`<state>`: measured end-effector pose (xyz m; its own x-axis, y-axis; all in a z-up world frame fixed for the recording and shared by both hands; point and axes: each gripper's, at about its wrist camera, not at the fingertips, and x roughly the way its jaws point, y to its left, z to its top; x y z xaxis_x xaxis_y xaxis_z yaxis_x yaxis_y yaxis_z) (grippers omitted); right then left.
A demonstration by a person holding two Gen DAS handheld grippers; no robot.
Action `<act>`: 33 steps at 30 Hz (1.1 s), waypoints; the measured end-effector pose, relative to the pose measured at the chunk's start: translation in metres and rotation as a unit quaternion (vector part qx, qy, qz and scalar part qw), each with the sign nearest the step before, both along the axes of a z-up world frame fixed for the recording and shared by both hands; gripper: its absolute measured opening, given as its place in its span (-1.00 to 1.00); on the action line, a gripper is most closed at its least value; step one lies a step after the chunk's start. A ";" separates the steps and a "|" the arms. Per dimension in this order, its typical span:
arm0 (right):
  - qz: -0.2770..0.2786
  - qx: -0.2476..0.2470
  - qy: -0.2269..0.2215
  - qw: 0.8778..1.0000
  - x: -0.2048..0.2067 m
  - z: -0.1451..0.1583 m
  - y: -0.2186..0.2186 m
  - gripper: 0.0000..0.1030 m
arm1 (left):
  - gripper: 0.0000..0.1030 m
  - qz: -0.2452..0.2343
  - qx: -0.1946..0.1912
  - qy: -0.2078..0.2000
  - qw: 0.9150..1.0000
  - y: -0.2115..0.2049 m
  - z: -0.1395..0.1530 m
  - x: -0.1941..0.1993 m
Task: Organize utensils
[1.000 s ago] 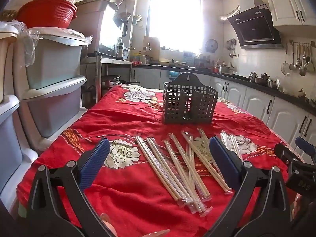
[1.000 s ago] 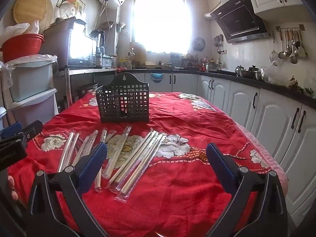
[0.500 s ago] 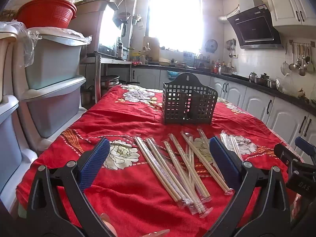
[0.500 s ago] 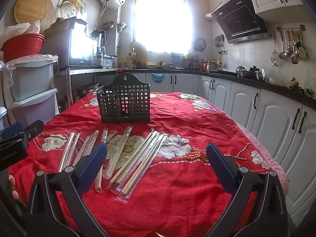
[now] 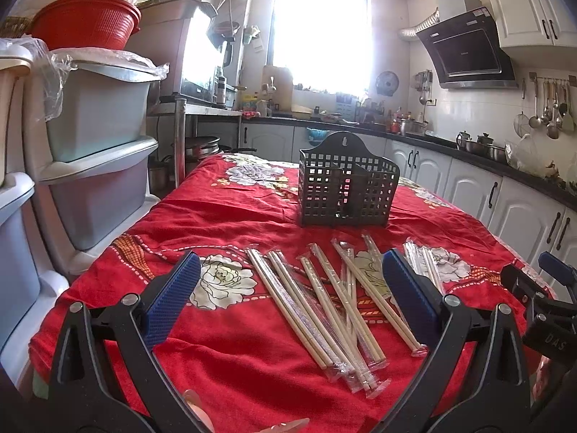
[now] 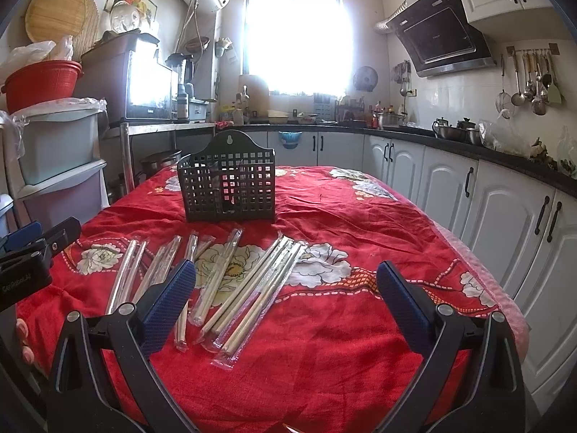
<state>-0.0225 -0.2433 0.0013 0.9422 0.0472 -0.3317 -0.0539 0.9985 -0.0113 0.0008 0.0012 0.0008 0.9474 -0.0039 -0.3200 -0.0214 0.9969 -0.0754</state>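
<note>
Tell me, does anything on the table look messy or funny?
Yes. The wrapped chopsticks lie scattered and crisscrossed on the red tablecloth, while the black slotted holder behind them looks empty. Nothing looks broken or spilled.

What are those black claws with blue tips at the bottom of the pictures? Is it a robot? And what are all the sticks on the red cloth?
No robot: a person holds one grabbing tool in each hand, and each tool carries a camera looking out along its two fingers. One picture comes from the left gripper, the other from the right gripper. The blue tips are soft pads. Both grippers are wide open and hold nothing. The sticks are chopsticks in clear wrappers, lying scattered on the red flowered tablecloth. Behind them stands a dark holder basket full of square holes. In each picture the other gripper peeks in at the edge.
</note>
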 end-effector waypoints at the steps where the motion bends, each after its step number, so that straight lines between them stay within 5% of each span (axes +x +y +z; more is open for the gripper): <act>1: 0.000 0.001 0.001 1.000 0.000 0.001 -0.001 0.88 | 0.80 0.000 0.001 0.000 1.000 0.000 0.000 0.000; 33: 0.004 0.001 0.006 1.000 0.003 -0.003 -0.002 0.88 | 0.80 0.001 0.001 0.002 1.000 0.001 -0.001 0.001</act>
<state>-0.0190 -0.2454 -0.0014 0.9378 0.0562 -0.3425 -0.0630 0.9980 -0.0085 0.0023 0.0017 0.0002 0.9458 -0.0019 -0.3247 -0.0231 0.9970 -0.0734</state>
